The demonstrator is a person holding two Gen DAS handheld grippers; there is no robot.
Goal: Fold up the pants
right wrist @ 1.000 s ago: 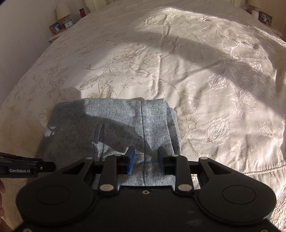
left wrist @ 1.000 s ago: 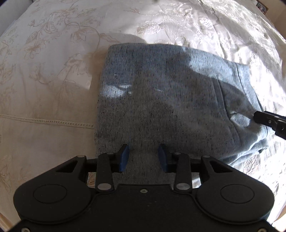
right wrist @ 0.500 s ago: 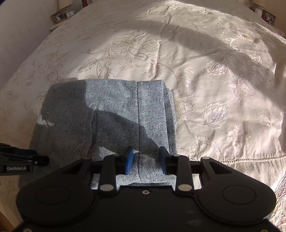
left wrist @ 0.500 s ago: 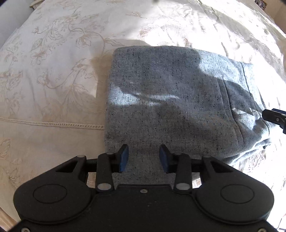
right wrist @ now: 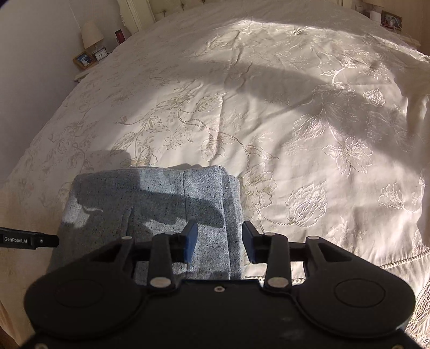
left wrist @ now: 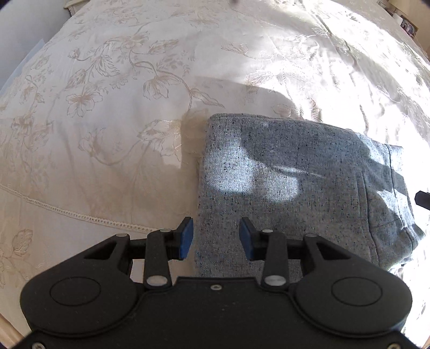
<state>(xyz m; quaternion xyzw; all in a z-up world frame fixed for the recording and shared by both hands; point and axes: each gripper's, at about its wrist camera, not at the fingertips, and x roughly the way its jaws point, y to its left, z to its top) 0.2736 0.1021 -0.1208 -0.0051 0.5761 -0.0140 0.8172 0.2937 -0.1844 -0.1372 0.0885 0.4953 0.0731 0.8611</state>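
Note:
The grey speckled pants [left wrist: 303, 188] lie folded into a compact rectangle on the bed, also seen in the right wrist view [right wrist: 150, 204]. My left gripper [left wrist: 216, 237] is open and empty, above the near left corner of the pants. My right gripper [right wrist: 219, 243] is open and empty, above the near right edge of the pants. The tip of the right gripper shows at the right edge of the left wrist view [left wrist: 423, 198]. The left gripper shows at the left edge of the right wrist view [right wrist: 29, 240].
A cream bedspread with floral embroidery [right wrist: 268, 107] covers the whole bed, also in the left wrist view [left wrist: 107, 120]. A nightstand with a lamp [right wrist: 91, 33], a clock and photo frames stands at the far left. More frames [right wrist: 389, 20] stand at the far right.
Both grippers have pulled back and up from the pants. The left view has swung left, the right view right. The pants lie still.

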